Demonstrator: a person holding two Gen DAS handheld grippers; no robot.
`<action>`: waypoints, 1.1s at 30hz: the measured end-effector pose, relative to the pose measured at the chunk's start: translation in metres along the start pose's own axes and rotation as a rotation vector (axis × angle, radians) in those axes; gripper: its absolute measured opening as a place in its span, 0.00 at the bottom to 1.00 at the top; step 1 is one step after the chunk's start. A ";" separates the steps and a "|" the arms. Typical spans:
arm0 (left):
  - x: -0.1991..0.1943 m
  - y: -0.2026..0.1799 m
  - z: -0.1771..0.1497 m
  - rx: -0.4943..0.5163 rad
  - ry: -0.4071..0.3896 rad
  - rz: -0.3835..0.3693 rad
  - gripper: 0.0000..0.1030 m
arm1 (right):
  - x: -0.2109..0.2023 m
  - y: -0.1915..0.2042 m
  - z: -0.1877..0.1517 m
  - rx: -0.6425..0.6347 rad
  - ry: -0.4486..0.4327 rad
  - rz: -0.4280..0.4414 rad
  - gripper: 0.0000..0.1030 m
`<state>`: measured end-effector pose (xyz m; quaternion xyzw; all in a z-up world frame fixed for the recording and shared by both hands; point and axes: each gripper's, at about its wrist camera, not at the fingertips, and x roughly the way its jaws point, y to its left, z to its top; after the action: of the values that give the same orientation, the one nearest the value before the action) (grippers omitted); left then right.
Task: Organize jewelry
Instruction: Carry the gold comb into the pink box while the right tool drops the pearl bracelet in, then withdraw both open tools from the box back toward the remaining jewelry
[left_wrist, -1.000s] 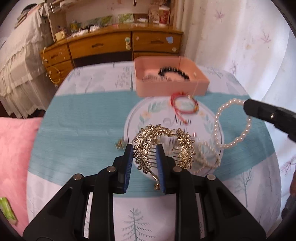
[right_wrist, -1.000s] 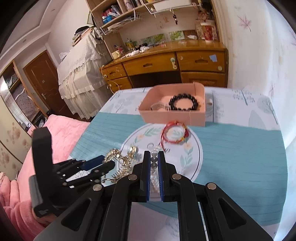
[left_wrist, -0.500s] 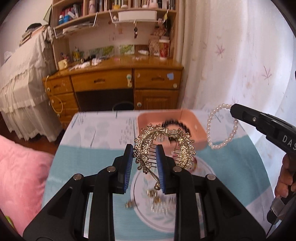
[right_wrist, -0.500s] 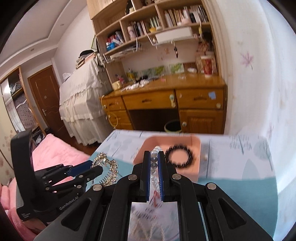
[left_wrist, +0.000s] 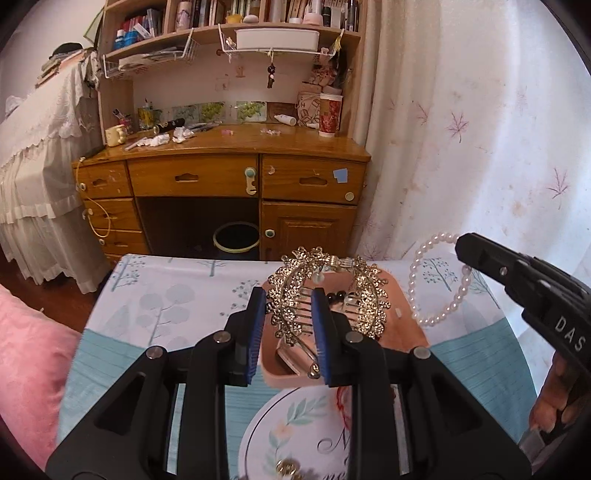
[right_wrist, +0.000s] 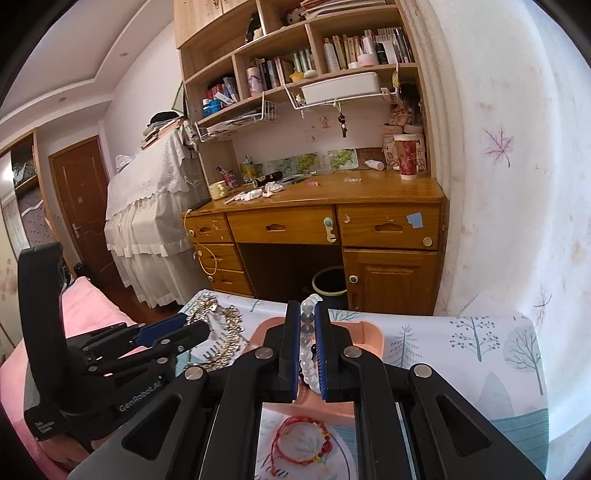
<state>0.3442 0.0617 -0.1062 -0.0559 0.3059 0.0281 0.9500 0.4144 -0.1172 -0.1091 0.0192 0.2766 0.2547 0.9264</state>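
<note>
My left gripper (left_wrist: 287, 299) is shut on a gold crystal hair comb (left_wrist: 328, 291) and holds it over the pink box (left_wrist: 410, 328). A black bead bracelet (left_wrist: 338, 294) lies inside the box. My right gripper (right_wrist: 307, 308) is shut on a white pearl bracelet (right_wrist: 306, 356), which hangs as a loop (left_wrist: 436, 284) over the box's right side. In the right wrist view the left gripper (right_wrist: 199, 328) carries the comb (right_wrist: 221, 321) left of the box (right_wrist: 373, 336). A red string bracelet (right_wrist: 299, 439) rests on the round floral plate (right_wrist: 343, 458) in front of the box.
The table wears a teal and white tree-print cloth (left_wrist: 166, 302). Small gold pieces (left_wrist: 288, 469) lie on the plate's near part. Pink bedding (left_wrist: 26, 354) is at the left, a curtain (left_wrist: 498, 147) at the right. A wooden desk (left_wrist: 221, 177) with a bin (left_wrist: 236, 243) stands beyond.
Both grippers have risen and travelled forward from above the round plate to above the pink box, carrying the comb and the pearl bracelet. Both grips are unchanged.
</note>
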 end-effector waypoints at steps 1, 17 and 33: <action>0.006 0.001 -0.001 0.001 0.007 -0.005 0.21 | 0.007 -0.003 0.001 0.008 0.009 -0.002 0.07; 0.056 0.014 -0.017 -0.013 0.139 -0.040 0.22 | 0.056 -0.037 -0.025 0.104 0.100 -0.063 0.46; -0.006 0.033 -0.074 0.053 0.280 0.022 0.22 | -0.005 -0.057 -0.095 0.185 0.239 -0.150 0.56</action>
<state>0.2935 0.0847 -0.1657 -0.0307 0.4368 0.0224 0.8988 0.3869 -0.1794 -0.1971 0.0534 0.4077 0.1587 0.8976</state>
